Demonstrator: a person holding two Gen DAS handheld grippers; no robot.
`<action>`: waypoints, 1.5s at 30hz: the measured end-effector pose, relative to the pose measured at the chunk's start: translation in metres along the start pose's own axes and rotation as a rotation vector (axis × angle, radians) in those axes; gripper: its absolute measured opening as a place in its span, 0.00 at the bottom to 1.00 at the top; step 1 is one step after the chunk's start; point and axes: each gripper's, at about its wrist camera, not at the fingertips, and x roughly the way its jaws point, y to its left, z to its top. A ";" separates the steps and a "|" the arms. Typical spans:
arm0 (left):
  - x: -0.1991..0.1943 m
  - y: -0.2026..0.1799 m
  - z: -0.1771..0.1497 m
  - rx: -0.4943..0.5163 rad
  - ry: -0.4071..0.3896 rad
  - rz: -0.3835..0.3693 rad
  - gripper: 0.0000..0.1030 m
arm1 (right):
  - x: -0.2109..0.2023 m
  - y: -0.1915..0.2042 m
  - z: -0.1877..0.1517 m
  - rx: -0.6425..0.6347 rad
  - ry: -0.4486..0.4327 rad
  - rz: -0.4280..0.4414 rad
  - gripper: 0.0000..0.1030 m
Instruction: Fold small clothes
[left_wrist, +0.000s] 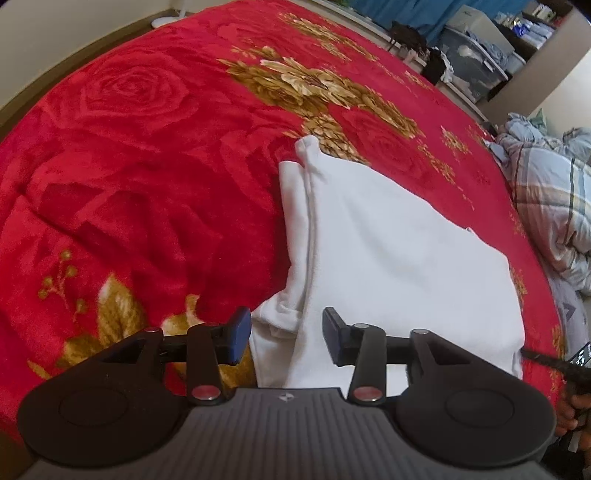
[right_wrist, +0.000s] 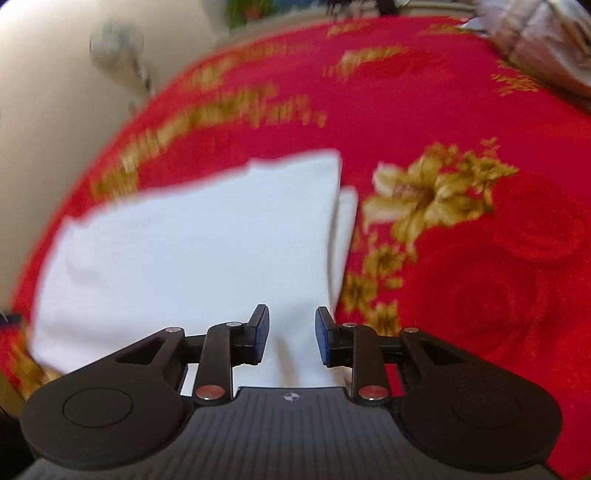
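A white garment lies folded on the red floral blanket, with a narrow folded strip along its left edge. My left gripper is open just above the garment's near left corner, with nothing between its fingers. In the right wrist view the same white garment lies on the blanket, blurred by motion. My right gripper is open over the garment's near right edge and holds nothing.
A crumpled plaid quilt lies at the bed's right side. Storage bins and clothes stand beyond the far edge. A wall and floor strip run along the left. A hand with a cable shows at the right.
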 end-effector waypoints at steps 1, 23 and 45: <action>0.002 0.000 0.000 0.000 0.001 0.001 0.62 | 0.012 0.000 -0.003 -0.027 0.062 -0.051 0.30; 0.067 0.005 0.009 0.104 0.049 -0.055 0.39 | 0.002 0.003 0.016 0.031 -0.011 -0.042 0.36; 0.042 -0.006 0.007 0.165 -0.033 -0.123 0.18 | 0.009 0.008 0.027 0.040 -0.036 -0.054 0.36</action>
